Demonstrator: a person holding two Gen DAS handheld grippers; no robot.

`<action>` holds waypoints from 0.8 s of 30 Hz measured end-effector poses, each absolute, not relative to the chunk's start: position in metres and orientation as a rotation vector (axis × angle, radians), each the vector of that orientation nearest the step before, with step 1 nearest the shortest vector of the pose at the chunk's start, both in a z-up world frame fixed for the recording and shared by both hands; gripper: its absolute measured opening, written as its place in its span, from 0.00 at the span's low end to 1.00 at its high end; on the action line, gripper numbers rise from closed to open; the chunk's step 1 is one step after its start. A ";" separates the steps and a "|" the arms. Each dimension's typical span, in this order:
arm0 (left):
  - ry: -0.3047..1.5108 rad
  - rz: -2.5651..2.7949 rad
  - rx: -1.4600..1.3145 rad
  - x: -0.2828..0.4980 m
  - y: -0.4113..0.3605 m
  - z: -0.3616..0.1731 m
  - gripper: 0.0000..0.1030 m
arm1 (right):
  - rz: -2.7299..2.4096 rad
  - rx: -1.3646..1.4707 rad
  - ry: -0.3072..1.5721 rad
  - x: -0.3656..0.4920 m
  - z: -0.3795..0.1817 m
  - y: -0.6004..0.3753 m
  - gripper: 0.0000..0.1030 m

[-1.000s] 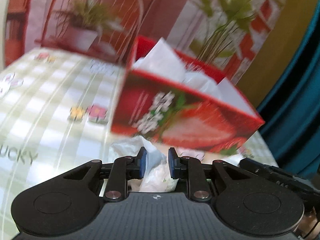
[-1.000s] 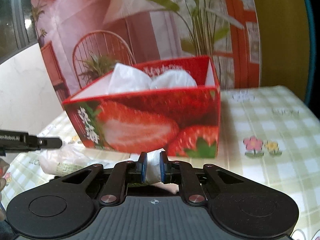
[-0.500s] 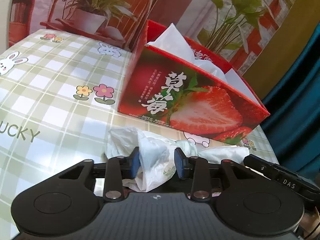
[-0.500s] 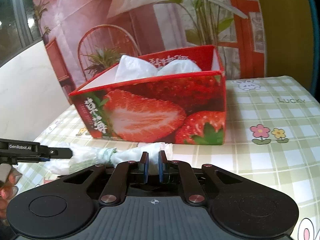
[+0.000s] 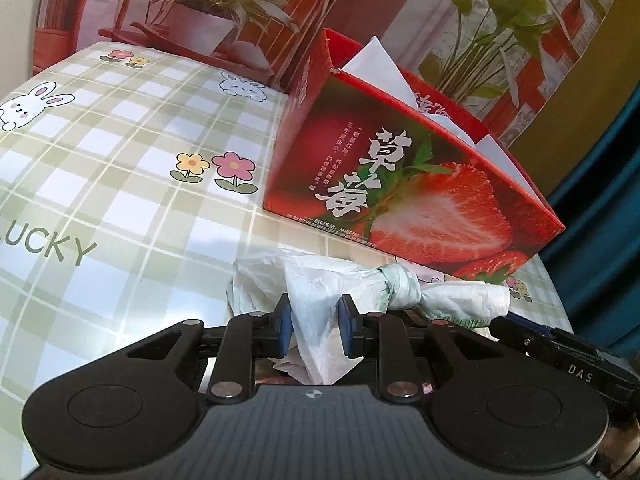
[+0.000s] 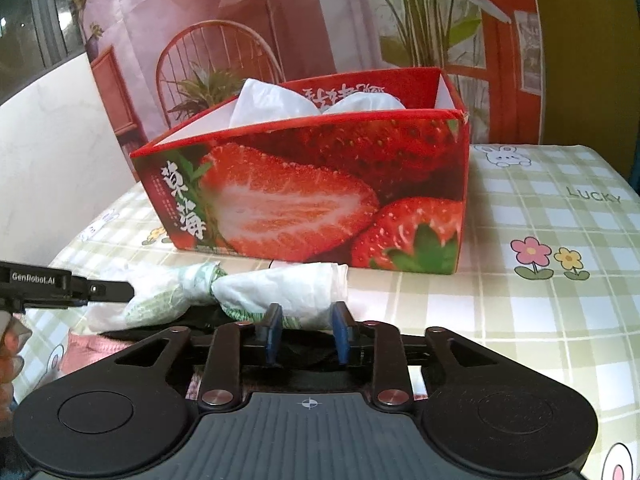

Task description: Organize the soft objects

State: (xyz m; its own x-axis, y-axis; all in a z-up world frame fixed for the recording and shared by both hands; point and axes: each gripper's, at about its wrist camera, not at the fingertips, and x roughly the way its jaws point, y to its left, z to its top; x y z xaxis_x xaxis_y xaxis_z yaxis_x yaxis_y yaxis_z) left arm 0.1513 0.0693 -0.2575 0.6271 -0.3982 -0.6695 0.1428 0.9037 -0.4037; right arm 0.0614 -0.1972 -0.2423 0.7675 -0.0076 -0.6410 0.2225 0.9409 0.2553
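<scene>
**Op:** Bag (image 5: 320,300) is lying knotted on the tablecloth (image 5: 120,184), just in front of the strawberry box (image 5: 400,184). I am closing the left gripper (image 5: 314,330) on its left end; film is bunching between the blue pads, which seem to be pinching it.

**Obs:** And the right gripper (image 6: 306,330)?

**Op:** Its jaws are opening. The bag's right end is sitting just beyond the tips, not pressed by either pad. I am reading that as a release.

**Obs:** Orientation?

**Op:** Long axis is running left to right across the table, roughly parallel to the box's near wall. The knot (image 6: 210,280) is sitting about midway, with one lobe pointing toward each gripper.

**Obs:** Advice for the step?

**Op:** I am judging the left grip to be shallow, on loose film only. Taking a deeper bite nearer the knot should stop the plastic sliding out. Clear the right tips fully before lifting, so the far lobe is not snagging. The box already holds white bags (image 6: 276,100), so I would aim for the free corner.
</scene>
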 end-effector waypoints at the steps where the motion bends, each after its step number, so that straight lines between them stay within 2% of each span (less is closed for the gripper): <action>1: 0.840 -0.317 -0.329 0.151 0.070 -0.258 0.25 | -0.125 0.328 0.688 0.064 -0.243 -0.197 0.34; 11: 0.839 -0.318 -0.328 0.152 0.068 -0.260 0.25 | -0.151 0.316 0.689 0.082 -0.249 -0.205 0.42; 22: 0.836 -0.318 -0.319 0.153 0.067 -0.260 0.25 | -0.126 0.312 0.702 0.104 -0.251 -0.222 0.43; 24: 0.830 -0.318 -0.318 0.153 0.067 -0.260 0.25 | -0.091 0.329 0.711 0.107 -0.251 -0.221 0.40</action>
State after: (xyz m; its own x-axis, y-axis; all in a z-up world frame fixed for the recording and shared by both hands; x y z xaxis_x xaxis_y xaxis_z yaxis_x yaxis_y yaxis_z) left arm 0.1525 0.0672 -0.2596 0.6335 -0.3957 -0.6649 0.1506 0.9060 -0.3957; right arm 0.1070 -0.2209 -0.2512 0.7559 0.0289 -0.6541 0.1935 0.9445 0.2654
